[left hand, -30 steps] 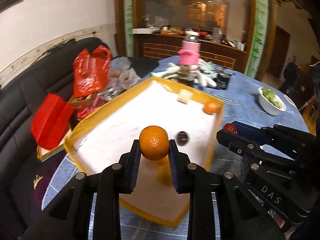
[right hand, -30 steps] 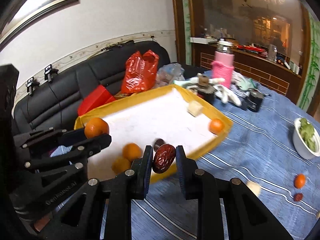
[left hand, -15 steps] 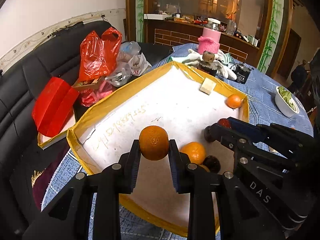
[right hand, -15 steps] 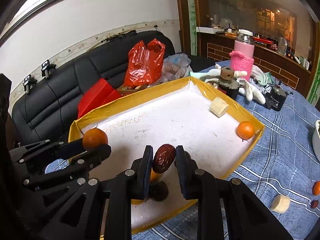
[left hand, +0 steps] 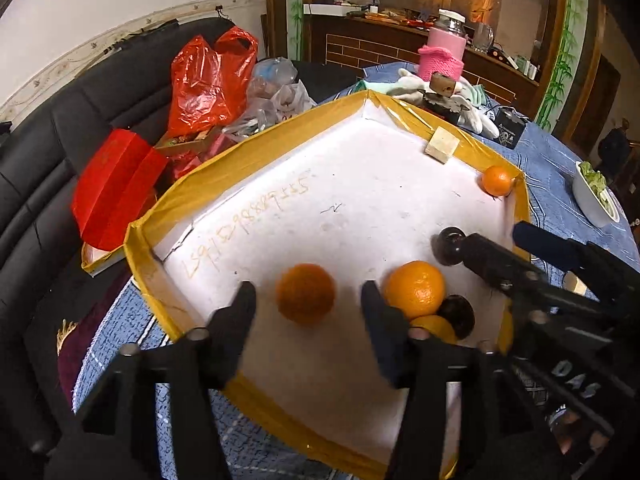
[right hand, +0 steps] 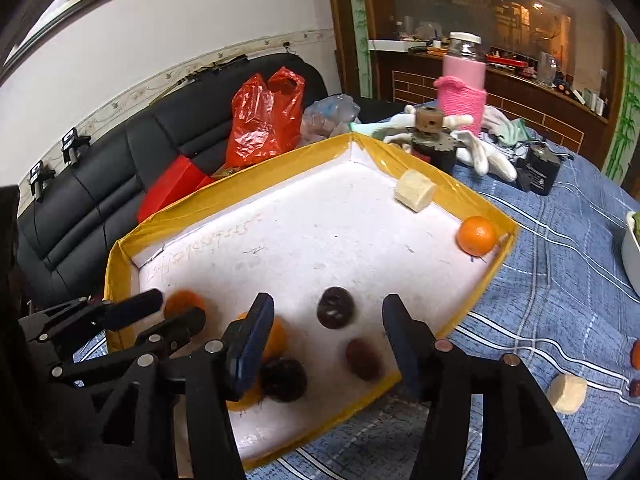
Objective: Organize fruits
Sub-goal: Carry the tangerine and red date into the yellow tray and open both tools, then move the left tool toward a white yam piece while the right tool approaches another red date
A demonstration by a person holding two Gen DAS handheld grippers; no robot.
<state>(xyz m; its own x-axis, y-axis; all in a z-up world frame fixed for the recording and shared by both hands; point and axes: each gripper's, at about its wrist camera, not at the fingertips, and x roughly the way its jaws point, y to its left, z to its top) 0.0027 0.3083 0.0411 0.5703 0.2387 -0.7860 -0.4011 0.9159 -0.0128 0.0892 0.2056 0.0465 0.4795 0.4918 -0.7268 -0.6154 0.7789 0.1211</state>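
Left wrist view: the left gripper (left hand: 308, 300), clamped on the round orange mandarin (left hand: 306, 294) a second ago, is opening; the fruit sits blurred between its parted pads, untouched, over the white foam tray with yellow taped rim (left hand: 260, 148).

Right wrist view: the right gripper (right hand: 328, 320) is opening too; the dark red date (right hand: 363, 359) it held lies blurred in the tray, free of both pads.

Black leather sofa (right hand: 120, 160) under a white wall (right hand: 180, 12); dark wooden cabinet (left hand: 400, 36) behind.

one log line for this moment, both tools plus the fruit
left tool: opening, orange loose between fingers | right tool: opening, date dropped | both fruits over tray
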